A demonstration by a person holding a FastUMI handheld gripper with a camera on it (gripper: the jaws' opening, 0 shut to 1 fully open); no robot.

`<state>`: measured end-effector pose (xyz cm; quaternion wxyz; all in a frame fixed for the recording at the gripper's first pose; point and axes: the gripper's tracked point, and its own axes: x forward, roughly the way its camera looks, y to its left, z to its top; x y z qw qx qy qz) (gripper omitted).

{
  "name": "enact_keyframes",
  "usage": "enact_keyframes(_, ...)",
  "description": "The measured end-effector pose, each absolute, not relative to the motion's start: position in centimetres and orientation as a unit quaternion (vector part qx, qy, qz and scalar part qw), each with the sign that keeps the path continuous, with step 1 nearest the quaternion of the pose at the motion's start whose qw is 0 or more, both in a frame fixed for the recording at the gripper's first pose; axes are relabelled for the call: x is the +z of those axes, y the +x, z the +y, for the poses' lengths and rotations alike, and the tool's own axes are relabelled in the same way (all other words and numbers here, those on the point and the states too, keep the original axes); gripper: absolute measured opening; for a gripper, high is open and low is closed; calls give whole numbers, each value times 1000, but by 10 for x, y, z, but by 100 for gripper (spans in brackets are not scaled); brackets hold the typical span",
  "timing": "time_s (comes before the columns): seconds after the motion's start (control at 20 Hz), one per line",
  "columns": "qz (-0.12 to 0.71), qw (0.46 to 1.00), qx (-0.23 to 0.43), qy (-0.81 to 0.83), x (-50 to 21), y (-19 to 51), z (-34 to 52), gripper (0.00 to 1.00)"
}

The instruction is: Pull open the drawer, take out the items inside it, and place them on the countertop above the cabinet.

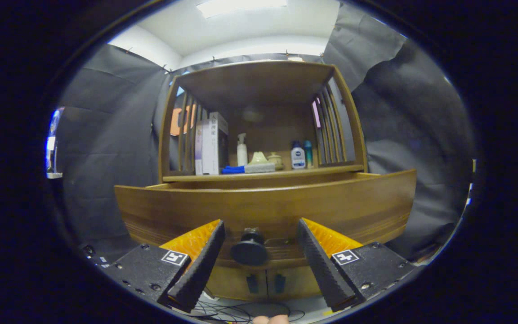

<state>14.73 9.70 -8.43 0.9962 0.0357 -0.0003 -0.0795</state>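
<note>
A wooden cabinet [268, 211] stands against black cloth walls, seen head-on from the gripper [261, 236]. Its two fingers are spread wide apart, holding nothing, one on each side of a round dark knob [249, 251] on the drawer [268, 243] front. The knob sits in the gap between the fingers, a little nearer the left one, and neither finger touches it. The drawer looks shut or nearly so; its contents are hidden. Below it are two small cabinet doors with dark pulls [265, 283].

Above the drawer, the broad countertop [268, 186] runs left to right, and a shelf unit with slatted sides rises from its far part. On the shelf stand boxes [212, 144] at the left, a white pump bottle [242, 150], a blue and grey cloth bundle [250, 168], a small pale dish, and two small bottles [301, 155] at the right.

The gripper is held level and square to the cabinet, pointing straight at the knob. A fingertip of the person's hand [271, 319] shows at the near edge, below the fingers, above some loose cables.

The likely risks: because the knob is off-centre, closing could push it sideways against one finger and give a weak hold that slips when pulled. Pulling at an angle could jam the drawer.
</note>
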Motion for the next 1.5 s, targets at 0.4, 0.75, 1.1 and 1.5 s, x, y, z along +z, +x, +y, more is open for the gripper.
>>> enact_keyframes(0.4,19,993,-111,-24,-89,161,98,100)
enact_keyframes(0.75,24,994,-108,-20,-88,162,97,100)
enact_keyframes(1.1,36,994,-103,-14,-87,167,94,100)
enact_keyframes(1.5,52,993,-101,-9,-77,209,83,100)
